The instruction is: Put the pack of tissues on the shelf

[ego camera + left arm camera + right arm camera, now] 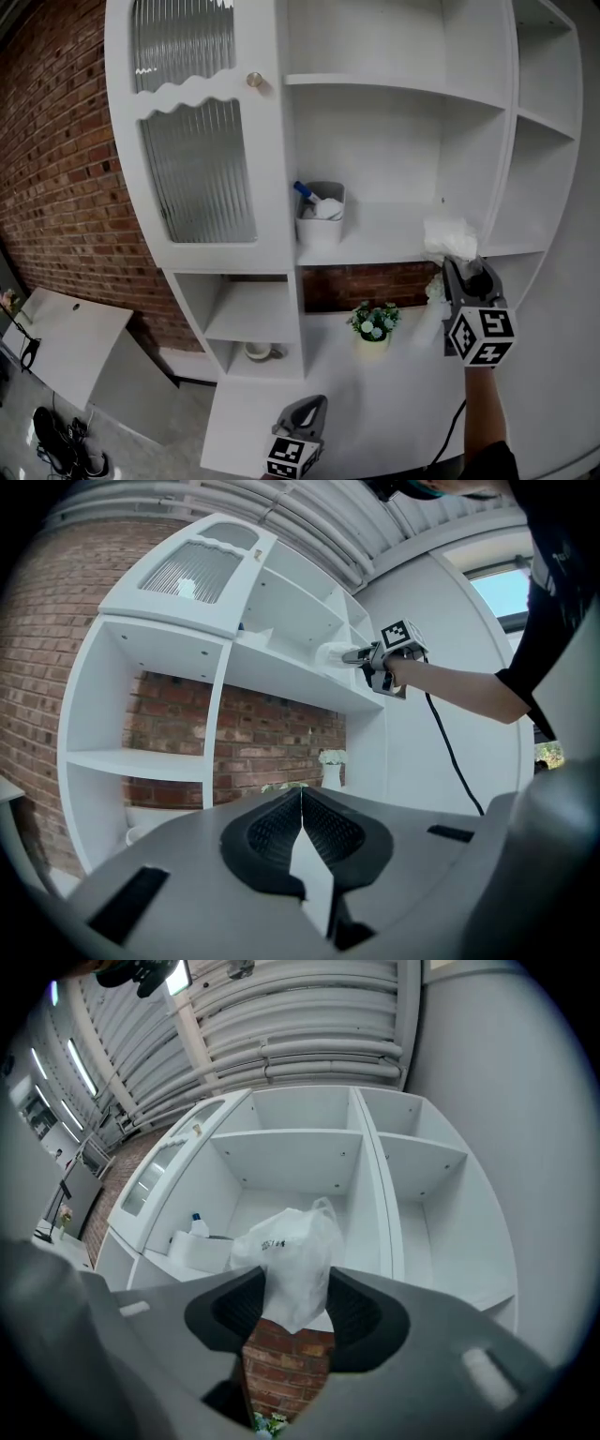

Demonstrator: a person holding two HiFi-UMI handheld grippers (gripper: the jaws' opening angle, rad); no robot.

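I am reading 1 short line of dark print on the pack of tissues [291,1255]; it is too small to make out. I am counting 1 pack, 1 white bin [321,220], 1 potted plant [374,325] and 1 cup [257,351] in the shelf unit [403,141]. The right gripper [296,1305] is clamping the pack at the front edge of the unit's middle board, at its right end. Bare board is lying between pack and bin. The left gripper [300,799] is hanging low before the unit, jaws pressed together, holding nothing.
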